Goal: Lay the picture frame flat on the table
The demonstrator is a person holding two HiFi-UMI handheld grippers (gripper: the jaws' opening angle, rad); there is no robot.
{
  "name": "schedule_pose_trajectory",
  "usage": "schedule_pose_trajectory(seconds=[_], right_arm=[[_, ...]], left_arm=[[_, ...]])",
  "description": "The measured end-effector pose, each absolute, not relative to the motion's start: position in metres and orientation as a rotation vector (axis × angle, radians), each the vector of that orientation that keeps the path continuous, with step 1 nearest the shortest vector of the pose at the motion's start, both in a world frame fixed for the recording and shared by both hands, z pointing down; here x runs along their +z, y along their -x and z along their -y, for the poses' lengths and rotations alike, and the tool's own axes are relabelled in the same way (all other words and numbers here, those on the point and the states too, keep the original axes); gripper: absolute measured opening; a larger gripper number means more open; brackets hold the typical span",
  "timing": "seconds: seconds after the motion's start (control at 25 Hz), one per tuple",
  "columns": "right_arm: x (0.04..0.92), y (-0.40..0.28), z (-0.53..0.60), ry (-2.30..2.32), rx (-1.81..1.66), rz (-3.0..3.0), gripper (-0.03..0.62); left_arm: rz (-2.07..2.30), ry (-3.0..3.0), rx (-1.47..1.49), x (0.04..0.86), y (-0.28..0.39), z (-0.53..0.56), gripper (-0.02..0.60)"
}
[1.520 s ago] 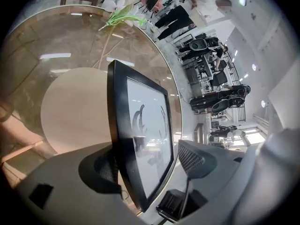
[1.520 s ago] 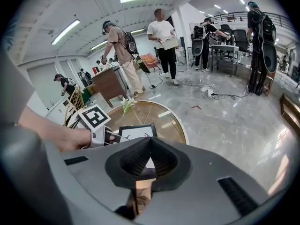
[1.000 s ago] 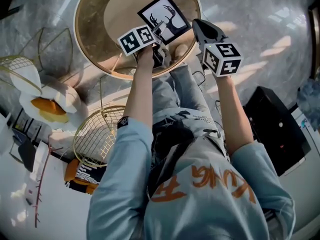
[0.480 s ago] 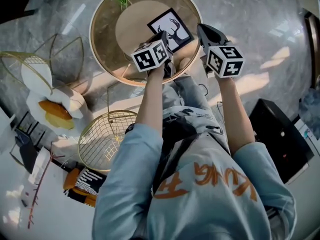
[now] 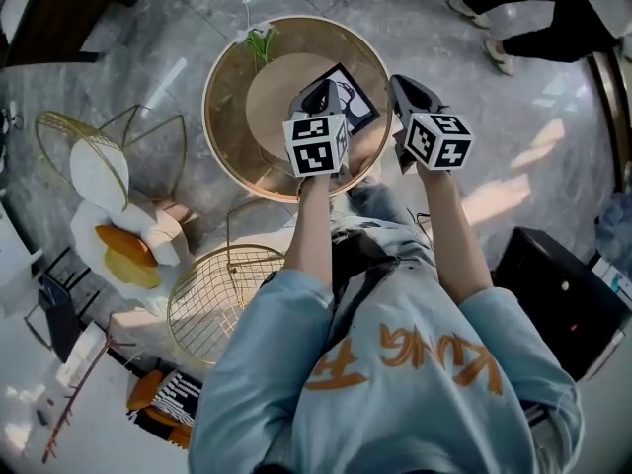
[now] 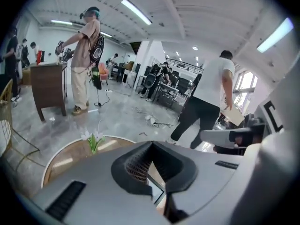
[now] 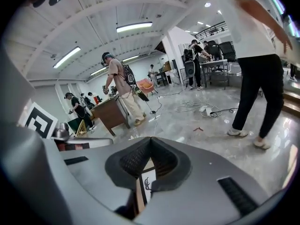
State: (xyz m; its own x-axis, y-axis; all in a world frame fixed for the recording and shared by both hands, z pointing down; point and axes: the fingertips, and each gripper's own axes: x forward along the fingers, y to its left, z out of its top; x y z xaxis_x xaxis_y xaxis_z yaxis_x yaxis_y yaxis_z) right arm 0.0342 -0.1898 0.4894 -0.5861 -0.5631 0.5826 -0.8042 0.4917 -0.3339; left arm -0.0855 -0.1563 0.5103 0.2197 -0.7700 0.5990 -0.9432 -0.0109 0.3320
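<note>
The picture frame [image 5: 354,102], black-edged with a deer print, appears to lie flat on the round gold-rimmed table [image 5: 223,136]. My left gripper [image 5: 321,93] hovers over the frame's left part and hides it; its jaws are shut with nothing between them. My right gripper [image 5: 401,85] hangs just right of the frame, also shut and empty. In the left gripper view the jaws [image 6: 151,143] meet at the tip, and a corner of the frame [image 6: 157,184] shows below them. In the right gripper view the frame [image 7: 146,184] shows under the closed jaws [image 7: 150,139].
A small plant with white flowers [image 5: 259,42] stands at the table's far edge. Gold wire chairs [image 5: 222,284] [image 5: 89,146] sit on the left, and a black case [image 5: 563,294] on the right. A person's legs [image 5: 533,28] pass at upper right; other people stand by a wooden desk [image 6: 47,88].
My left gripper has drawn back from the frame's edge and shut its jaws, its cube turning toward me. The head view has pulled back, so the table sits farther away. The right gripper has barely moved.
</note>
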Motion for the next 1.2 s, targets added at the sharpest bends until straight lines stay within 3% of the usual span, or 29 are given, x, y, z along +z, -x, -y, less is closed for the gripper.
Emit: schedule_pose_trajectory(seconds=[0.72, 1.2], right_arm=[[0.340, -0.052, 0.215, -1.342, 0.679, 2.603, -0.003], [0.203, -0.043, 0.247, -1.298, 0.345, 2.851, -0.003]], left_arm=[[1.846, -2.118, 0.254, 0.310, 0.092, 0.182, 0.020], [2.109, -2.232, 0.113, 0.177, 0.091, 0.195, 0.020]])
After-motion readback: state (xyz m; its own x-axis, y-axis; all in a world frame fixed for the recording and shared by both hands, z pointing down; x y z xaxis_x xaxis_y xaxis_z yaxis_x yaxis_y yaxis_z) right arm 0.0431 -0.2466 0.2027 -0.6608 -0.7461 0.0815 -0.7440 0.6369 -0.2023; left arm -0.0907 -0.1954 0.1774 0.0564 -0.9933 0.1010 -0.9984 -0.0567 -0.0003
